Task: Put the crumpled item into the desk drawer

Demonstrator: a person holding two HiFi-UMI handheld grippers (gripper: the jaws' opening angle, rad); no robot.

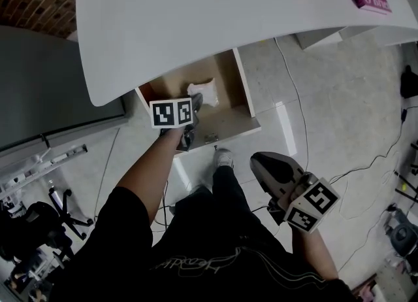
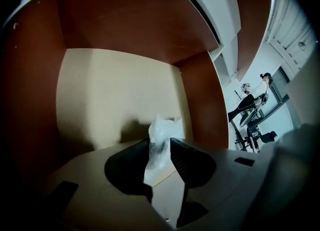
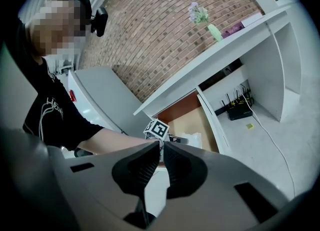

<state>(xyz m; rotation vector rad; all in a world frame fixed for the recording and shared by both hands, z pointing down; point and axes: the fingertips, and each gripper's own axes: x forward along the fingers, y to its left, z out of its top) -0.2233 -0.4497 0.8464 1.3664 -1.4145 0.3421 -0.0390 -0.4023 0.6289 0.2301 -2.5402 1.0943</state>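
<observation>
White desk [image 1: 196, 19]: far side, top overhangs the drawer.
Drawer [image 1: 225, 75]: pulled out, brown walls, pale floor.
Right gripper [image 3: 161, 147]: near right, jaws almost together, empty.
Left gripper [image 2: 160, 144]: inside drawer, jaws opening, pads against crumpled item [image 2: 161, 135] on the floor.
Handling: likely light, soft, springy; pinch a bunched fold.
Look: white, thin, wrinkled.

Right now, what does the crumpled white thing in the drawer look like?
The crumpled item is white, thin and wrinkly, like a scrunched plastic bag. It stands upright over the pale floor of the open desk drawer. The left gripper has it between its opening jaws, pads touching its sides.
</observation>
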